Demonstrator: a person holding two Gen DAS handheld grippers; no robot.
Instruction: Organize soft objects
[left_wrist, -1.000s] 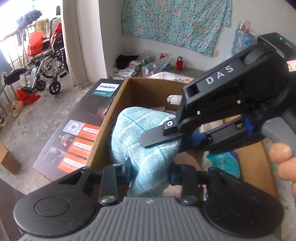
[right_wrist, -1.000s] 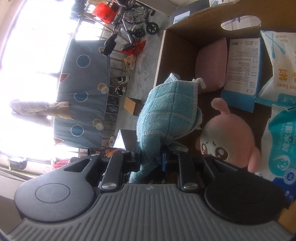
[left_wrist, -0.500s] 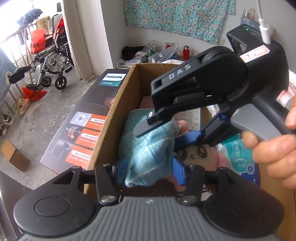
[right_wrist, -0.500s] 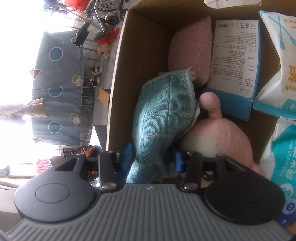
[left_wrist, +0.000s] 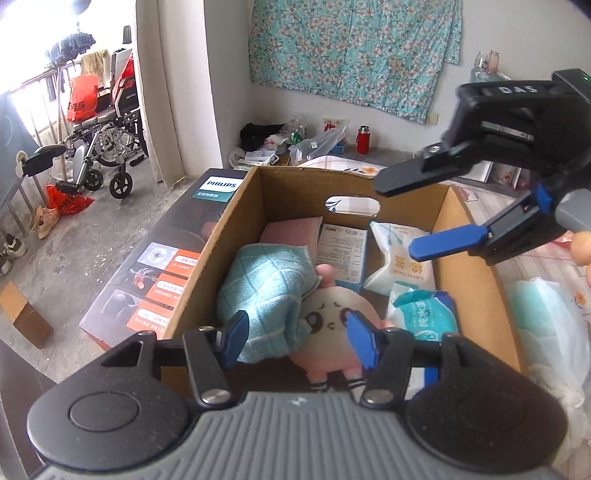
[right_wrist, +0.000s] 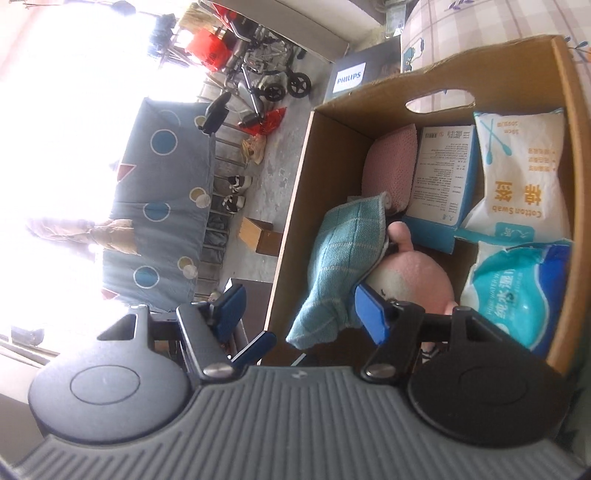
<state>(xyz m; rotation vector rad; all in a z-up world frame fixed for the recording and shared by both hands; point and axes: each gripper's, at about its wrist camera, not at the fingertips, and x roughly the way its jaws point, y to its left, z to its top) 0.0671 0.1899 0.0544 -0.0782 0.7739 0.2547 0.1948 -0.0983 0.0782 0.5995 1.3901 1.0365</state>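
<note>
A teal checked cloth (left_wrist: 266, 291) lies inside the cardboard box (left_wrist: 229, 236), draped partly over a pink plush toy (left_wrist: 332, 325); it also shows in the right wrist view (right_wrist: 343, 258) beside the plush (right_wrist: 413, 277). My left gripper (left_wrist: 295, 339) is open and empty just above the cloth and plush. My right gripper (right_wrist: 297, 314) is open and empty above the box's near-left corner; in the left wrist view it hangs open (left_wrist: 406, 218) over the box's right side.
The box also holds a pink cushion (left_wrist: 288, 232), a white and blue carton (left_wrist: 343, 251), a cotton swab pack (left_wrist: 402, 258) and a wet wipes pack (left_wrist: 424, 314). A Philips box (left_wrist: 162, 266) lies on the left. A wheelchair (left_wrist: 103, 147) stands far left.
Both grippers have opened and let go of the teal cloth, which now rests in the box on the plush. Both have drawn back up and away from it.
</note>
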